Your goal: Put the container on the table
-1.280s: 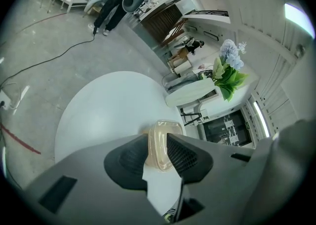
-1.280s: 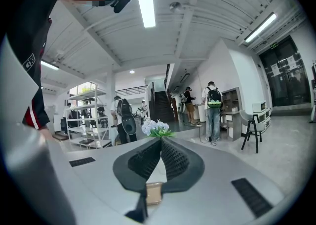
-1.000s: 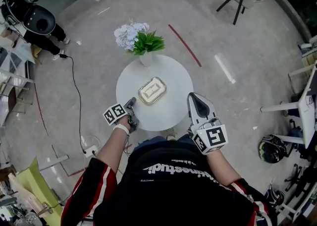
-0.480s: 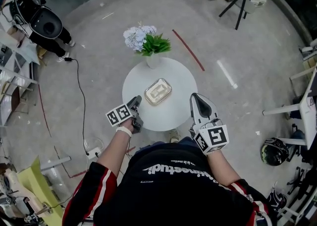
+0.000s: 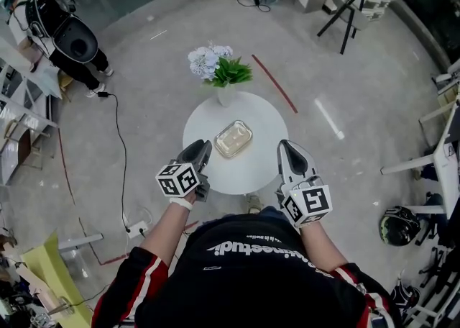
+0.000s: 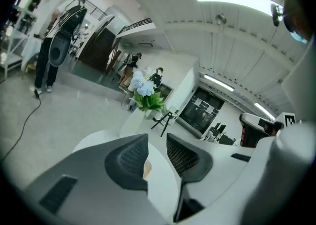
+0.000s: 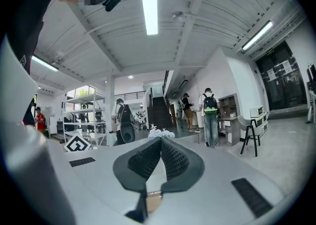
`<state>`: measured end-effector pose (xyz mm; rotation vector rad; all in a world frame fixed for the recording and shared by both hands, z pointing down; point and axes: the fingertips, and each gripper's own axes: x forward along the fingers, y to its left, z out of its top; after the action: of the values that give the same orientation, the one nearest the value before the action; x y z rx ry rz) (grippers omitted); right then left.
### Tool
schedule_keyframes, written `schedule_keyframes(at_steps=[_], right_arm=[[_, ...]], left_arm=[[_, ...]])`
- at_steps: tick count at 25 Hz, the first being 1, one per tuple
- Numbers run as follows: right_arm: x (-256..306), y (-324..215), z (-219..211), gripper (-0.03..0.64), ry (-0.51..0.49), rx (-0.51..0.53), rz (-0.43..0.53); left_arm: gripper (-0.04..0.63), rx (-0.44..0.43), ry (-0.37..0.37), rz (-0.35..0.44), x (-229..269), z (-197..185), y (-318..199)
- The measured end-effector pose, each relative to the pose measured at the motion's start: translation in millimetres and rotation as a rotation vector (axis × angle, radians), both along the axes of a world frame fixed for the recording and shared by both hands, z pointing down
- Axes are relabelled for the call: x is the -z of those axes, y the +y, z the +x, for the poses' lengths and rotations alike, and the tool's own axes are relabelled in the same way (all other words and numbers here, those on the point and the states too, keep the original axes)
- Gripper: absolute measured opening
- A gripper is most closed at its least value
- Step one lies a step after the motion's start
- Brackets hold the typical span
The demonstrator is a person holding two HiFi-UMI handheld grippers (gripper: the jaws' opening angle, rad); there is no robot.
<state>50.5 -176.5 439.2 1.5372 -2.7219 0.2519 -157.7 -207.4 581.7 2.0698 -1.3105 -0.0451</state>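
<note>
A: Which step is in hand now?

B: In my judgement the placing is already done. The container [image 5: 233, 139] lies flat on the round table [image 5: 248, 174], in the middle of the frame, just below the vase of flowers [image 5: 215, 71]. Neither gripper touches it.

A: And the jaws?

B: The left gripper [image 5: 201, 149], at the lower left edge of the table, has its jaws a little apart with nothing between them (in its own view only a sliver of the container shows through the gap). The right gripper [image 5: 287, 148], at the lower right edge, has its jaws closed tip to tip on nothing.

A: What does the next move call for?

B: Probably only to take both grippers away from the table without bumping its rim.

A: Is anything hard to see?

B: Yes. The container is too small to tell whether something is inside. The table's leg is hidden under its top, and the two grippers cover parts of the near rim.
</note>
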Motion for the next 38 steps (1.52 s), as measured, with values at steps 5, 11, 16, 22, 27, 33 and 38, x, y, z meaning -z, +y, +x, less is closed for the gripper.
schedule_keyframes(at_steps=[5, 11, 16, 22, 27, 33, 38], right_arm=[[8.7, 7.6, -2.7, -0.002, -0.005, -0.004, 0.016], [18.9, 15.6, -8.7, -0.002, -0.013, -0.005, 0.033], [25.8, 21.5, -12.5, -0.002, -0.014, 0.000, 0.045], [32.6, 27.8, -19.4, -0.002, -0.017, 0.012, 0.054], [36.4, 34.5, -28.0, -0.002, -0.018, 0.026, 0.056], [42.4, 40.5, -33.4, -0.002, -0.020, 0.038, 0.059], [44.3, 44.8, -33.1, -0.002, -0.018, 0.032, 0.051]], left_arm=[[0.126, -0.049, -0.128, 0.182, 54.2, 10.8, 16.0], [0.125, -0.079, -0.205, 0.332, 104.1, 18.9, 32.8], [0.124, -0.071, -0.227, 0.392, 131.4, 20.4, 45.6], [0.115, -0.046, -0.259, 0.456, 165.4, 21.1, 57.1], [0.099, -0.048, -0.284, 0.497, 179.5, 22.9, 64.2], [0.075, -0.053, -0.291, 0.540, 203.2, 27.6, 72.9], [0.059, -0.052, -0.305, 0.562, 210.7, 30.2, 77.1]])
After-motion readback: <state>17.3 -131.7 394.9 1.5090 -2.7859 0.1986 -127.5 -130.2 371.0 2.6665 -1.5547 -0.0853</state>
